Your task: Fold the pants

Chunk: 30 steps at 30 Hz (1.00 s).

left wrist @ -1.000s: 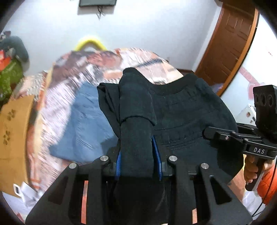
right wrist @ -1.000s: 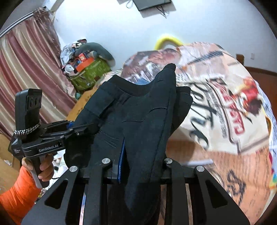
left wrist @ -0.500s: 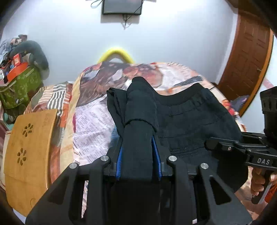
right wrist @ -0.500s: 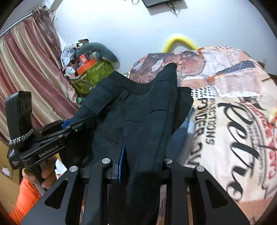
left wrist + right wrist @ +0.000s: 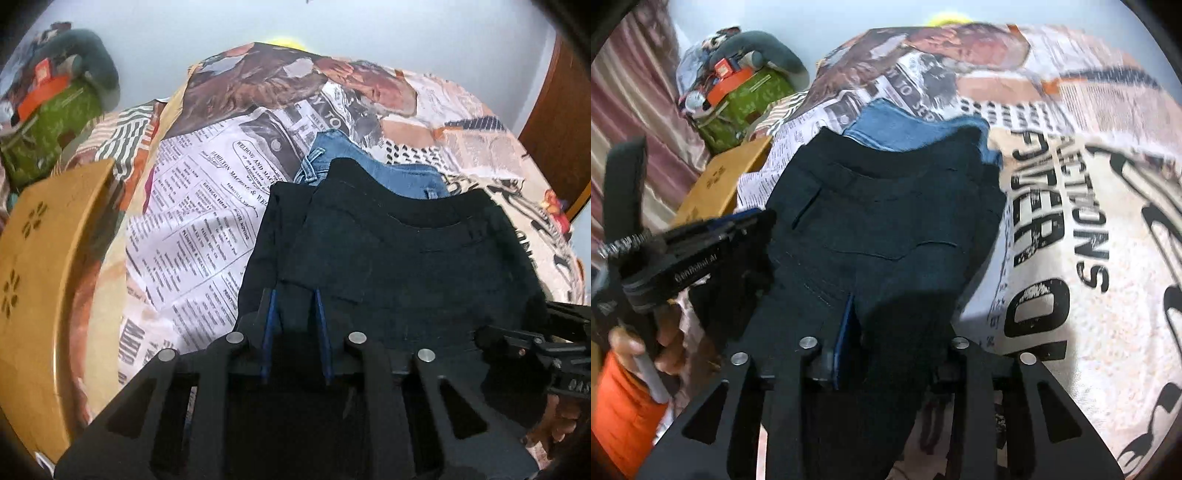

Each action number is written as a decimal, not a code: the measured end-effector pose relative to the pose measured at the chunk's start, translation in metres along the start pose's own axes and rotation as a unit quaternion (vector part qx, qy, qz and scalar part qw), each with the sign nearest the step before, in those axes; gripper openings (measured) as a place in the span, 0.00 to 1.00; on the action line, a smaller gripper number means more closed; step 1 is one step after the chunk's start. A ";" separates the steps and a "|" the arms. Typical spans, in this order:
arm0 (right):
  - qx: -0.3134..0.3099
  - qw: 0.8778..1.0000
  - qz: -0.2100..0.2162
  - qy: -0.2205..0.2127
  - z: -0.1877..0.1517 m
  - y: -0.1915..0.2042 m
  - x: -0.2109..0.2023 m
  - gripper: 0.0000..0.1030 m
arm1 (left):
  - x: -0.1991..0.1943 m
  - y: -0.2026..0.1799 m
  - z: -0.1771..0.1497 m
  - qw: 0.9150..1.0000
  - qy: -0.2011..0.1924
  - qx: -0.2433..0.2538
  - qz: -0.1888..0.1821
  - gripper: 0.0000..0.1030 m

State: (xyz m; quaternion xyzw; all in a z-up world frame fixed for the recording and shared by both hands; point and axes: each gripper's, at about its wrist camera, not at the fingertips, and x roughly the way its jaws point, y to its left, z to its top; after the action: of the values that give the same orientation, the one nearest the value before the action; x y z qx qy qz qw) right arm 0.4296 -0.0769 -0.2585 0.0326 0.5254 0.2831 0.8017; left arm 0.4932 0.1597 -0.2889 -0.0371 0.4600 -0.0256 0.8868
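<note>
Wood, pale and pierced with flower cut-outs, forms a curved board (image 5: 44, 266) at the far left of the left wrist view, behind it a green bag (image 5: 48, 125) heaped with clutter and a grey plush shape against the wall. To the right spreads the bed (image 5: 199, 206) under a newspaper-print cover, and on it a pair of blue jeans (image 5: 369, 162) lies partly beneath the upper edge of the black pants (image 5: 399, 266). The black pants are spread across the cover, waistband toward the far side, covering the near part of the jeans. The left gripper (image 5: 293, 314) pinches a fold of the pants' near left edge between its blue-lined fingers. At the right rim of that view the other tool's body shows. In the right wrist view the pink curtain (image 5: 635, 110) hangs at left, the pants fill the middle, and the right gripper (image 5: 897, 332) is closed on dark cloth at the near right edge, large black lettering on the cover beside it.
</note>
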 end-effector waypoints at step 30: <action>-0.123 0.941 -0.031 -0.315 -0.091 0.123 -0.337 0.42 | -0.392 -0.108 -0.075 0.964 -0.259 0.050 0.037 0.35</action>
State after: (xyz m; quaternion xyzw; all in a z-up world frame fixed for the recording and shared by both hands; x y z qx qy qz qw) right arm 0.2033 -0.1608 0.0216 0.0051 0.2076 0.2957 0.9324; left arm 0.2048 0.0806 -0.0037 0.0189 0.2140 -0.0058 0.9766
